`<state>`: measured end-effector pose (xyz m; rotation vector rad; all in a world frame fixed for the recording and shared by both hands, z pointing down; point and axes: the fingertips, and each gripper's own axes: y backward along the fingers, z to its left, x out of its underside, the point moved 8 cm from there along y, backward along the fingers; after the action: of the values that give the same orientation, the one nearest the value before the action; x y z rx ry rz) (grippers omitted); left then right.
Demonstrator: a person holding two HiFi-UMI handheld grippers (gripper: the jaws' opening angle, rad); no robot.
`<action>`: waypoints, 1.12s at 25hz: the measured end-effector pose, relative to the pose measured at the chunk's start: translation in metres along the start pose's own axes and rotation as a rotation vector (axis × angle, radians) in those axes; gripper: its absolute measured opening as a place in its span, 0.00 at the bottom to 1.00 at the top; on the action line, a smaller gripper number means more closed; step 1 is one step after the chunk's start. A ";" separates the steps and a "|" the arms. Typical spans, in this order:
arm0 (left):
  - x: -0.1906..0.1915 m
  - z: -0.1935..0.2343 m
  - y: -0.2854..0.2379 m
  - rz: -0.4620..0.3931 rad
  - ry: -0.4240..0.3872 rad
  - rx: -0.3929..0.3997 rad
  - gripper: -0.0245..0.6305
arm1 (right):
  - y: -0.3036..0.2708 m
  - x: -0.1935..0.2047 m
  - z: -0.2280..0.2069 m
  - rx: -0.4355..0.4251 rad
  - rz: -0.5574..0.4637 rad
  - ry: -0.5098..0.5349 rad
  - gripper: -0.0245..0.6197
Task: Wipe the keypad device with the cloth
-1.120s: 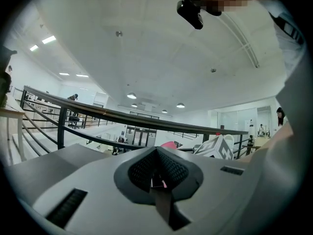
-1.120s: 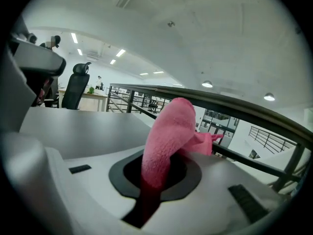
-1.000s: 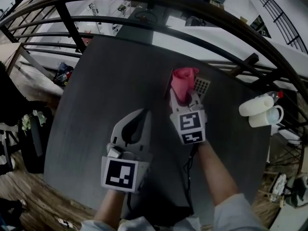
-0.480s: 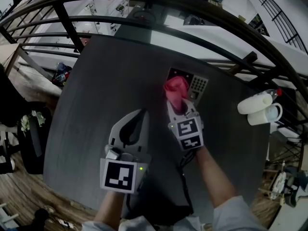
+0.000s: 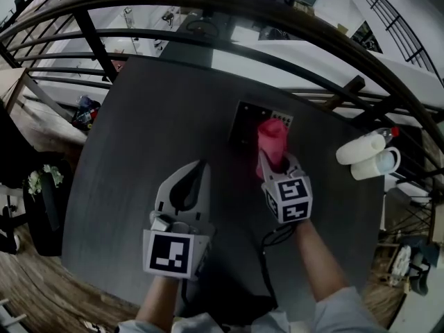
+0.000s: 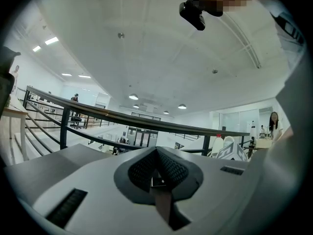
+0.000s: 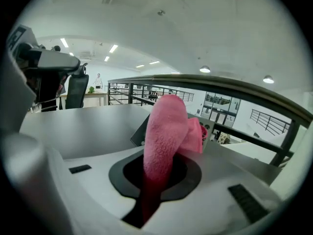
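The keypad device point(image 5: 247, 122), a dark flat box with a pale key block at its right end, lies on the grey table point(image 5: 146, 130) toward the far side. My right gripper point(image 5: 275, 162) is shut on a pink cloth point(image 5: 272, 141), which rests over the device's right part and covers most of its keys. In the right gripper view the cloth point(image 7: 165, 131) rises from between the jaws, with the keypad device point(image 7: 211, 127) just behind it. My left gripper point(image 5: 196, 172) hangs over the table's near middle, shut with nothing in it, its fingertips point(image 6: 157, 166) touching.
A white roll and a clear cup point(image 5: 374, 159) lie at the table's right edge. A black railing point(image 5: 208, 44) curves round the far side, with a drop to a lower floor beyond. A cable point(image 5: 272, 245) trails from the right gripper toward me.
The right gripper has carried the cloth rightward across the device, after sweeping left half a second ago. The device's dark left part now shows. The left gripper has stayed still.
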<state>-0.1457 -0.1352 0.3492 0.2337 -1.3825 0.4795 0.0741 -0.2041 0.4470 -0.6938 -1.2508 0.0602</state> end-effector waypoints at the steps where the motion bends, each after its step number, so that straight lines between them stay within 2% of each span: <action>1: 0.000 0.000 0.000 -0.001 0.000 -0.001 0.06 | 0.005 -0.003 -0.003 0.007 -0.010 0.005 0.08; 9: -0.002 0.003 0.002 -0.009 0.001 0.001 0.06 | 0.015 -0.048 -0.026 0.094 -0.113 0.133 0.08; 14: -0.001 0.006 0.002 -0.008 0.003 0.004 0.06 | -0.001 -0.082 -0.026 0.096 -0.168 0.209 0.08; 21: -0.002 0.011 0.004 -0.011 0.002 0.000 0.06 | -0.034 -0.117 -0.008 0.025 -0.211 0.212 0.08; 24: -0.002 0.014 0.005 -0.011 0.002 -0.002 0.06 | -0.050 -0.124 -0.001 -0.006 -0.198 0.208 0.08; 28: -0.002 0.015 0.005 -0.007 0.000 0.001 0.06 | -0.072 -0.127 -0.003 -0.013 -0.148 0.148 0.08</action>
<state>-0.1615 -0.1380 0.3499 0.2394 -1.3805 0.4747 0.0101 -0.3143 0.3754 -0.6034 -1.1570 -0.1194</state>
